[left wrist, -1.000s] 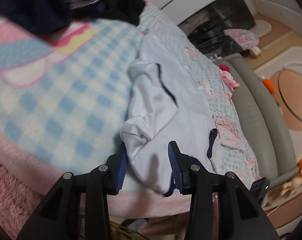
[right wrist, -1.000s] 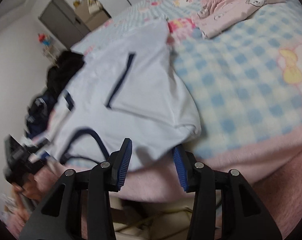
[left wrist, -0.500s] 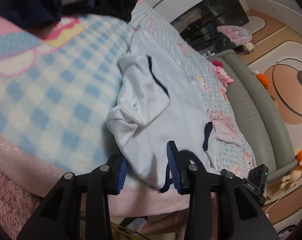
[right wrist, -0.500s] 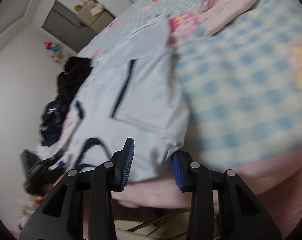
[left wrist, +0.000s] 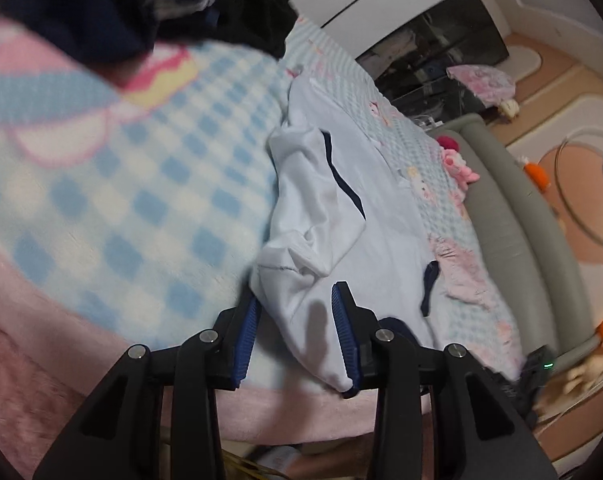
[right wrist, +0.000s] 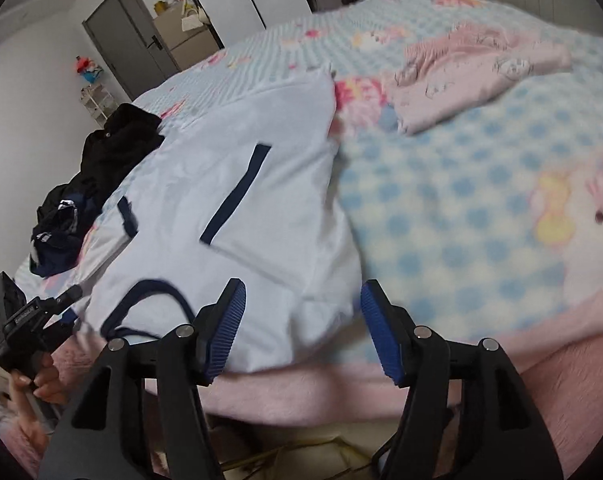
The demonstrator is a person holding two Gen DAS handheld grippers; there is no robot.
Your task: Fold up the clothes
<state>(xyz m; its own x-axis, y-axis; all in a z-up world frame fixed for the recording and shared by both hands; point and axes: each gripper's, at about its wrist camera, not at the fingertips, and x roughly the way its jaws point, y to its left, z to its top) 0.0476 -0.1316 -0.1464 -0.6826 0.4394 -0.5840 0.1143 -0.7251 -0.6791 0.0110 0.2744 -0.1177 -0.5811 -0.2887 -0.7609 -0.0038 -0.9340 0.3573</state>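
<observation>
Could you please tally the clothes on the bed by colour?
White with navy trim: 1, the shirt at the near edge.
Pink: 1, the garment farther back.
Dark: 1 heap of black and navy; separate pieces cannot be told apart.
Total: 3.

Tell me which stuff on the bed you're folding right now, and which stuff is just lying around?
Being folded:
- white shirt with navy trim
- left tool, open around its hem
- right tool, open at its corner

Just lying around:
- pink printed garment
- dark heap of clothes
- blue-and-white checked blanket
</observation>
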